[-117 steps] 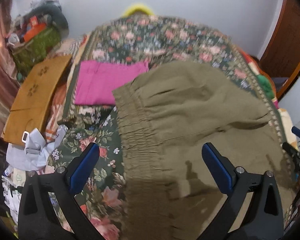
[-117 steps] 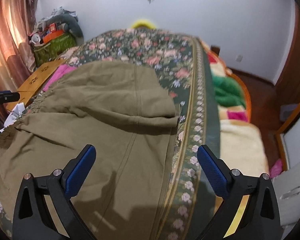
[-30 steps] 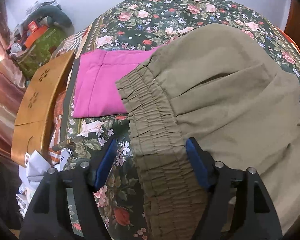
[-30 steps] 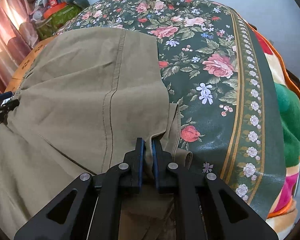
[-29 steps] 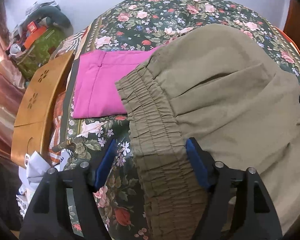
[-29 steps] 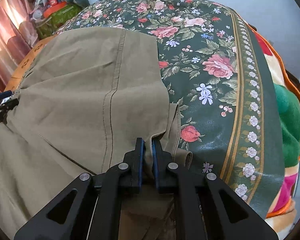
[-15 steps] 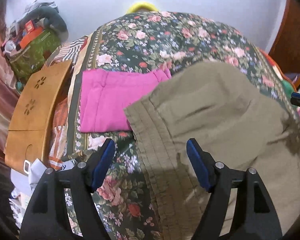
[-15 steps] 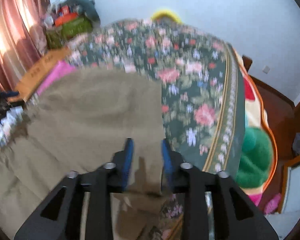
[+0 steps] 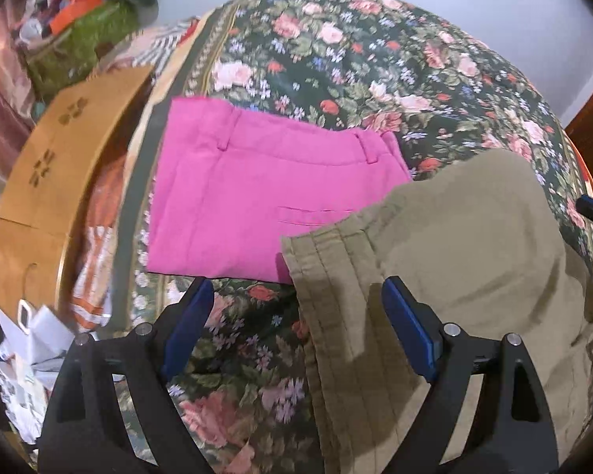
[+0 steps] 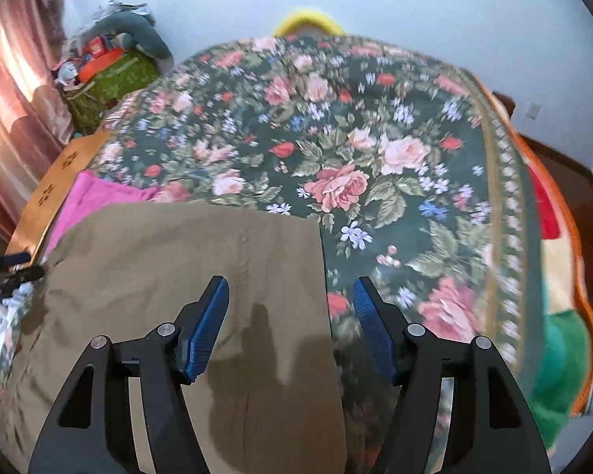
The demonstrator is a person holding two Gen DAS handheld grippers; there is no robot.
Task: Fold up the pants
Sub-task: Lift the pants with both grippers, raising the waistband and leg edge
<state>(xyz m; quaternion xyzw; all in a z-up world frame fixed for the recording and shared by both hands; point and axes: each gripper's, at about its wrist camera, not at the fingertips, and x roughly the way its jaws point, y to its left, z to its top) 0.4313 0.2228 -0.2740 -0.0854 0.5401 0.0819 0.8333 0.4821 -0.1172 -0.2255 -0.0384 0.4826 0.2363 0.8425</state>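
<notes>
Nearest in the left wrist view, the left tongs (image 9: 292,328) stand wide and released above the ribbed elastic waistband (image 9: 332,300) of the olive-khaki cotton pants (image 9: 474,252), their jaws having just spread further, with the band lying below them and not pinched. In the right wrist view the right tongs (image 10: 290,326) are likewise released, their jaws having just been opening, and hang over the straight right-hand edge of the same pants (image 10: 201,260), with nothing held between the blue pads (image 10: 209,324). The pants lie flat on the dark green rose-printed bedspread (image 10: 375,166) as a compact, squared block, the waistband at the left, so the fold appears already laid down and let go. What is left, as a judgement, is little: perhaps a smoothing of the surface or one more fold to shrink it, and possibly setting it by the finished piece. Just beyond the waistband corner lies a folded bright pink pair of trousers (image 9: 257,193), its near right corner tucked under the khaki fabric. Farther left stands a wooden board with flower cut-outs (image 9: 63,150), and beyond that a heap of clutter (image 10: 106,59) against the pale wall.
</notes>
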